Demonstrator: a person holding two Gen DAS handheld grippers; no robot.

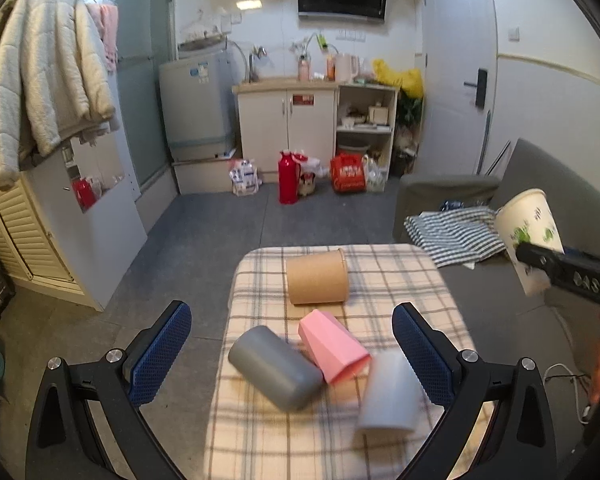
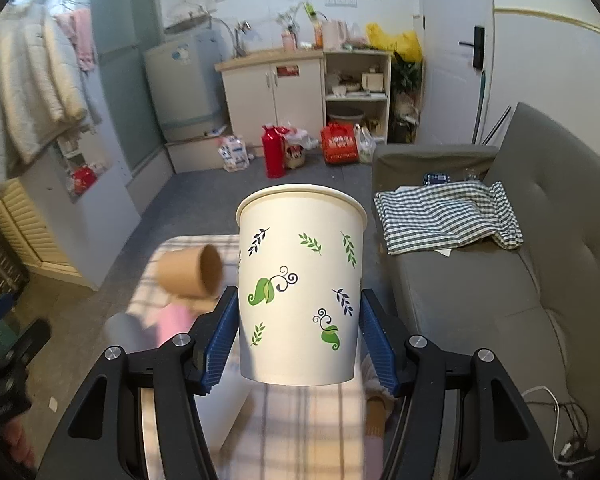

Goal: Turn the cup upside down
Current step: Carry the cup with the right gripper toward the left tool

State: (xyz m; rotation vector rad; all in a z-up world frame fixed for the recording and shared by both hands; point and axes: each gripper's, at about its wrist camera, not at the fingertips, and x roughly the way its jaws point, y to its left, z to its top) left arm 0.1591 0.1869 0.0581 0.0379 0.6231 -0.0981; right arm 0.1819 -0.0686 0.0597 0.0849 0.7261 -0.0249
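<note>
Right tool [image 2: 299, 334] | clamps white leaf-print paper cup [image 2: 300, 280] | upright

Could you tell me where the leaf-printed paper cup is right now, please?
The leaf-printed paper cup is gripped upright in the right gripper, lifted above the plaid table, right of the brown cup.

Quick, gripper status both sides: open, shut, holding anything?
Left gripper: open, holding nothing, above the cups on the table.
Right gripper: shut on the leaf-print paper cup, lifted, rim up.
</note>
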